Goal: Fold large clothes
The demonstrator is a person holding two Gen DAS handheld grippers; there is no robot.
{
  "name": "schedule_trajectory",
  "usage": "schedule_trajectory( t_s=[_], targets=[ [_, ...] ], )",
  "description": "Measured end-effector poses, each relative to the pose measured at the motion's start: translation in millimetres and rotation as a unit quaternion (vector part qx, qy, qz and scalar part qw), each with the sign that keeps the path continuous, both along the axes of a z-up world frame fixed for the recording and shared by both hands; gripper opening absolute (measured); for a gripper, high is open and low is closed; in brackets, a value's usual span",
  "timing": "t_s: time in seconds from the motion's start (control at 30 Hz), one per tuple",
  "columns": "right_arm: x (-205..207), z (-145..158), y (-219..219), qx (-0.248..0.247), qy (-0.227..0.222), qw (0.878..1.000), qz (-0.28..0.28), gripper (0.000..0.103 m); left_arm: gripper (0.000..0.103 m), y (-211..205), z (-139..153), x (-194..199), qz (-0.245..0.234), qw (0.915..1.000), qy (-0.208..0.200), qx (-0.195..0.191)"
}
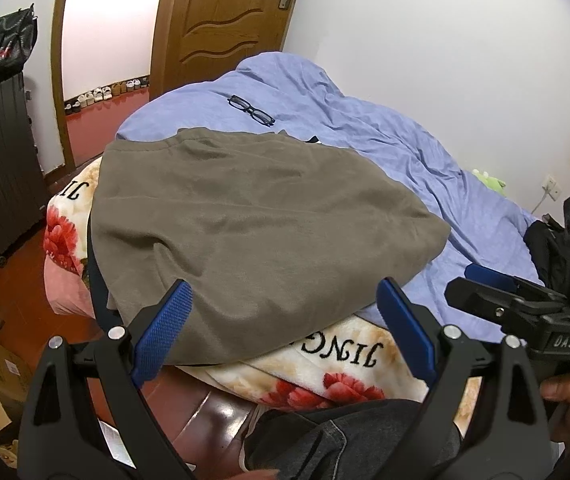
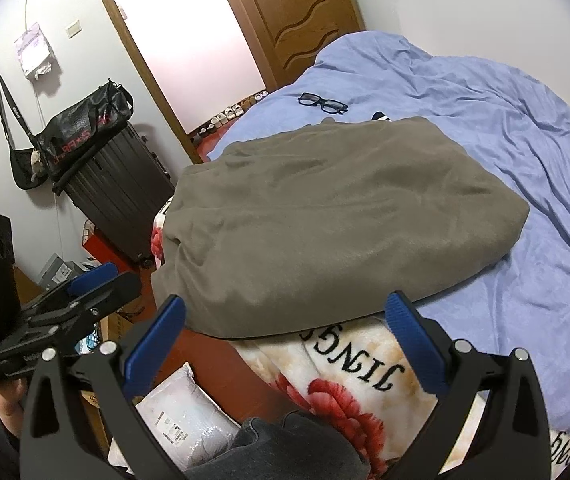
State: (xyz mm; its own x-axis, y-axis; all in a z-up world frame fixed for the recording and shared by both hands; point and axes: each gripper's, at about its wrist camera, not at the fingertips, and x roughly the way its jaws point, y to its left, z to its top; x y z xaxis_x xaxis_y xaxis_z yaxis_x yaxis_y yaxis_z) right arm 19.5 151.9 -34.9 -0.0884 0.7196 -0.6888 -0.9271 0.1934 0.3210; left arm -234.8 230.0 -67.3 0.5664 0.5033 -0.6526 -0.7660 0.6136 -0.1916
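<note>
Left tongs (image 1: 285,312): wide open at 6 o'clock, holding nothing.
Garment (image 1: 253,216): olive-brown, folded, centre of bed (image 1: 425,152), partly over flowered blanket (image 1: 345,376).
Glasses (image 1: 251,110): 12 o'clock, on blue sheet.
Right tongs (image 2: 285,324): spread wide, empty.
Garment (image 2: 337,216): just beyond the tips.
Suitcase (image 2: 117,192): 9 o'clock.

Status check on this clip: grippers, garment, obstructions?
Left gripper open, empty. Right gripper open, empty. Olive garment lying bunched on bed. Glasses beyond it, clear.
</note>
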Motion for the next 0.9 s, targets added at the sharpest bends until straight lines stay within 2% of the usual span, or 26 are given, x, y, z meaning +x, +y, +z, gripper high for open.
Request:
schedule_trajectory(
  t_s=[0.9],
  targets=[
    [-0.1, 1.7, -0.1, 0.001, 0.004, 1.000, 0.001, 0.098, 0.091, 2.8, 0.4, -2.5, 0.003, 1.0000, 0.001, -0.002]
  ],
)
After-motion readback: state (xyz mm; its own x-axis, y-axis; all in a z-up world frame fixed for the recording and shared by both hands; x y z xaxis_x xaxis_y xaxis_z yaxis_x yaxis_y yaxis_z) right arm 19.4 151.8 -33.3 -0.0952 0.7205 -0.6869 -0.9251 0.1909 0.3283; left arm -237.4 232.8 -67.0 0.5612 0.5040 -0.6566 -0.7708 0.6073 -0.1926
